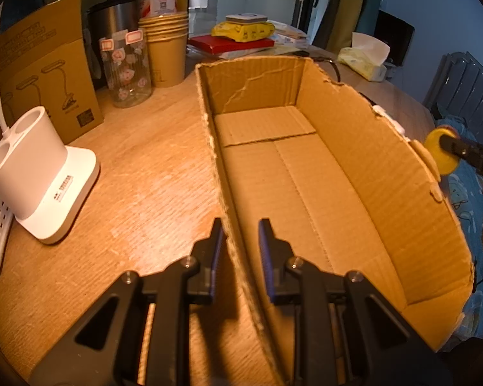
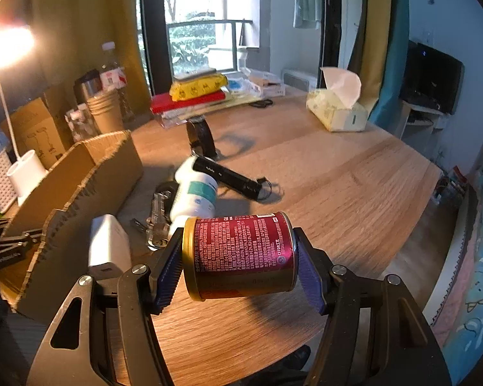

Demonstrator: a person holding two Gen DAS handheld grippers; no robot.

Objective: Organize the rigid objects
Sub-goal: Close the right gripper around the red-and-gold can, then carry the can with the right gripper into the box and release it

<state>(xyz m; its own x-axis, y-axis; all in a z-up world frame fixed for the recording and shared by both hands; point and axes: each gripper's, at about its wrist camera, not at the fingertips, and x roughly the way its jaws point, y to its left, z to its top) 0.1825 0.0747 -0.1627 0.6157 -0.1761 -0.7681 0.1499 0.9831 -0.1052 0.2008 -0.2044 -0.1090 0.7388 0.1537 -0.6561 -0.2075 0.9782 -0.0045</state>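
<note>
The left gripper [image 1: 240, 234] is clamped on the near side wall of the cardboard box [image 1: 364, 167], one pad outside and one inside, jaws at their narrowest; the box stands on the wooden table [image 1: 138, 186], its bare floor showing; the right gripper [image 2: 238, 257] holds a red and gold can [image 2: 241, 254] on its side, pads pressing both ends, jaws about half wide, lifted over the table's near edge and just right of the box; beside the box lie a white power bank [image 2: 108, 247], a white bottle [image 2: 194, 193] with a black flashlight [image 2: 228, 177] across it, and a clear plastic piece [image 2: 157, 222]; farther back sit a tissue box [image 2: 336, 111] and a stack of paper cups [image 1: 167, 51]; left of the box stands a white lamp base [image 1: 38, 173]
</note>
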